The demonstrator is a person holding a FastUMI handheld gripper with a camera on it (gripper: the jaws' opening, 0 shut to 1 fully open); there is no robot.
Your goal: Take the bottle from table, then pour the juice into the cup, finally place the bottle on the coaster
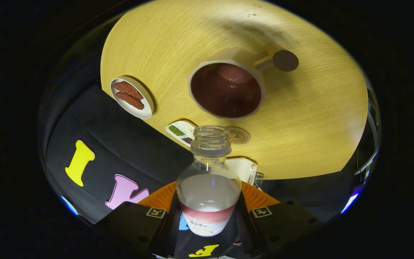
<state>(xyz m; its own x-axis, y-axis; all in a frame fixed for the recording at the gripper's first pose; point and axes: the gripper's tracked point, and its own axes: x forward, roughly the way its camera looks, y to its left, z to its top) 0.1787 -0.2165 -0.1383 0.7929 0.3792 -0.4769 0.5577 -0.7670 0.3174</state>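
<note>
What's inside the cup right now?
Dark reddish juice fills the lower part of the cup, beyond the bottle clamped between the gripper fingers. The cup's bottom is covered by liquid.

Clear bottle [208, 176] with a red-and-white label; cream cup [228, 88] holding dark red juice; counter [318, 118] of pale yellow woodgrain.

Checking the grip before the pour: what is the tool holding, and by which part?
The tool holds the bottle by its lower body, one finger on each side.

Tongs [207, 216]: two broad, blocky finger housings, each bearing a small square fiducial marker on its inner top corner, with small round screw holes.
</note>
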